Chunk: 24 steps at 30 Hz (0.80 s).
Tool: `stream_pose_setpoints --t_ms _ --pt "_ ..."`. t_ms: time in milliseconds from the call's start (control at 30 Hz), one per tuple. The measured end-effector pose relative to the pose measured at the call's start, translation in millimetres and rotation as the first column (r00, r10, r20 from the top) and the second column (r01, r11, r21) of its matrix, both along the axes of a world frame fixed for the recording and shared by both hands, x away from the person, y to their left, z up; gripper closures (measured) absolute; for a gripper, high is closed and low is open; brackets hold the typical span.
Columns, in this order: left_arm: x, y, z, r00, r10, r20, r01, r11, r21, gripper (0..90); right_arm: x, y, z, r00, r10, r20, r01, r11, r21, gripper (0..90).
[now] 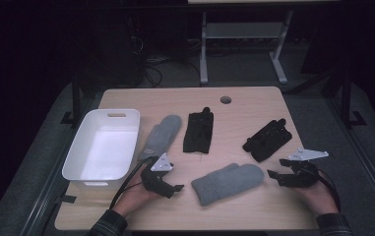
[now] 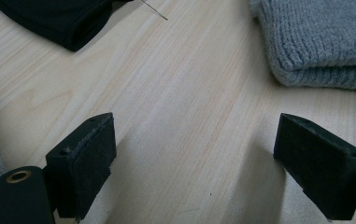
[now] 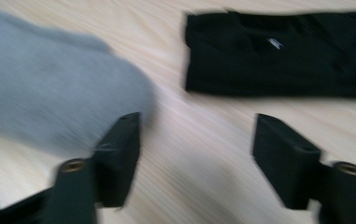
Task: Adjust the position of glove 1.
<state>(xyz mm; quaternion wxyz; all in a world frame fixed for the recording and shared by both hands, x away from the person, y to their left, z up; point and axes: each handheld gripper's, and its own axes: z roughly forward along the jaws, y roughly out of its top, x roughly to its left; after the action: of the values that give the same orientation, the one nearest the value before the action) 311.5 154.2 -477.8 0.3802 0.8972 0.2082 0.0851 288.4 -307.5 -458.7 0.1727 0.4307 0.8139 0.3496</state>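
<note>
Two grey knit mittens and two black gloves lie on the wooden table (image 1: 126, 98). One grey mitten (image 1: 228, 183) lies front centre, between my two grippers. The other grey mitten (image 1: 160, 137) lies beside the bin. A black glove (image 1: 198, 132) rests mid-table and another black glove (image 1: 267, 139) to the right. My left gripper (image 1: 175, 188) stands open just left of the front mitten (image 2: 320, 42), with bare wood between its jaws (image 2: 194, 163). My right gripper (image 1: 273, 174) is open right of that mitten (image 3: 49, 102), nothing between its jaws (image 3: 196, 154); a black glove (image 3: 278, 56) lies ahead.
A white plastic bin (image 1: 77, 162) stands empty at the table's left side. A round cable hole (image 1: 226, 100) sits near the far edge. Beyond the table are a dark floor and the legs of another desk (image 1: 203, 54).
</note>
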Motion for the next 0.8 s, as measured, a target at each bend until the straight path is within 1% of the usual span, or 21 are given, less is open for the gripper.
stream_pose_setpoints --t_ms 33,67,100,133,167,200,233,333,400,500,533,567,600,633,667,700,733,767,800 --pt "0.0 0.0 0.0 1.0 0.0 0.0 0.0 1.0 0.0 12.1 -1.1 -3.1 -2.9 0.9999 -0.012 0.003 0.012 0.9998 -0.015 23.4" --pt "0.1 0.0 0.0 1.0 0.0 0.0 0.0 1.0 0.001 12.1 -1.9 -5.8 -5.9 0.9997 -0.023 -0.003 0.023 0.9996 -0.018 22.3" --pt "0.1 0.0 0.0 1.0 0.0 0.0 0.0 1.0 0.001 12.1 -1.9 -5.8 -5.9 0.9997 -0.023 -0.003 0.023 0.9996 -0.018 22.3" --pt "0.1 0.1 0.1 1.0 -0.001 0.001 0.001 1.0 0.001 12.1 -2.5 -8.9 -12.0 0.9994 -0.031 -0.017 0.031 0.9994 -0.014 18.7" --pt "0.4 0.2 0.1 1.0 -0.002 0.004 0.002 1.0 0.002 12.1 -2.6 -9.1 -15.3 0.9993 -0.032 -0.021 0.032 0.9994 -0.017 17.0" --pt "0.4 0.2 0.1 1.0 -0.002 0.004 0.002 1.0 0.002 12.1 -2.6 -9.1 -15.3 0.9993 -0.032 -0.021 0.032 0.9994 -0.017 17.0" --pt "0.4 0.2 0.2 1.0 -0.002 0.003 0.002 1.0 0.003 12.1 -2.7 -9.0 -21.1 0.9992 -0.03 -0.027 0.03 0.9995 -0.008 13.8" --pt "0.5 0.2 0.3 1.0 -0.002 0.004 0.002 1.0 0.004 12.2 -4.2 -9.4 -24.0 0.9996 -0.026 -0.003 0.026 0.9996 0.009 11.7" --pt "0.6 0.2 0.3 1.0 0.001 0.004 -0.001 1.0 0.002 12.3 -4.6 -8.9 -24.1 0.9996 -0.029 -0.007 0.029 0.9996 0.008 11.2" --pt "2.4 0.4 3.3 0.9993 0.018 -0.032 -0.018 0.9998 -0.002 13.3 -4.8 -8.7 -24.2 0.9994 -0.034 -0.007 0.034 0.9994 0.008 10.9" --pt "2.4 0.4 3.3 0.9993 0.018 -0.032 -0.018 0.9998 -0.002 13.4 -4.8 -8.7 -24.2 0.9994 -0.034 -0.007 0.034 0.9994 0.008 10.9" --pt "3.9 0.9 4.1 0.9988 0.025 -0.041 -0.025 0.9997 -0.004 13.4 -4.6 -8.8 -24.2 0.9994 -0.035 -0.007 0.035 0.9994 0.008 10.9" --pt "5.8 0.5 7.2 0.9977 0.046 -0.05 -0.047 0.9987 -0.018 13.5 -4.5 -8.8 -24.2 0.9993 -0.036 -0.007 0.036 0.9993 0.008 10.9" --pt "5.8 0.5 7.2 0.9977 0.046 -0.05 -0.047 0.9987 -0.018 13.7 -4.5 -8.8 -24.2 0.9993 -0.036 -0.007 0.036 0.9993 0.008 10.9" --pt "7.3 0.1 9.7 0.9978 0.053 -0.041 -0.053 0.9985 -0.01 13.8 -4.5 -8.8 -24.2 0.9993 -0.036 -0.007 0.036 0.9993 0.008 10.9" --pt "11.1 -1.5 15.0 0.9968 0.077 -0.025 -0.077 0.997 -0.011 14.1 -4.4 -8.9 -24.2 0.9993 -0.036 -0.006 0.036 0.9993 0.009 11.0" --pt "13.4 -1.6 18.0 0.9964 0.083 -0.017 -0.083 0.9965 -0.008 15.6 -4.4 -8.9 -24.2 0.9993 -0.036 -0.006 0.036 0.9993 0.009 10.9" --pt "15.3 -2.2 20.7 0.9949 0.101 -0.01 -0.101 0.9948 -0.012 17.9 -4.4 -8.9 -24.2 0.9993 -0.036 -0.006 0.036 0.9993 0.009 11.0" --pt "15.3 -2.2 20.7 0.9949 0.101 -0.01 -0.101 0.9948 -0.012 20.3 -4.4 -8.9 -24.2 0.9993 -0.036 -0.006 0.036 0.9993 0.009 11.0"
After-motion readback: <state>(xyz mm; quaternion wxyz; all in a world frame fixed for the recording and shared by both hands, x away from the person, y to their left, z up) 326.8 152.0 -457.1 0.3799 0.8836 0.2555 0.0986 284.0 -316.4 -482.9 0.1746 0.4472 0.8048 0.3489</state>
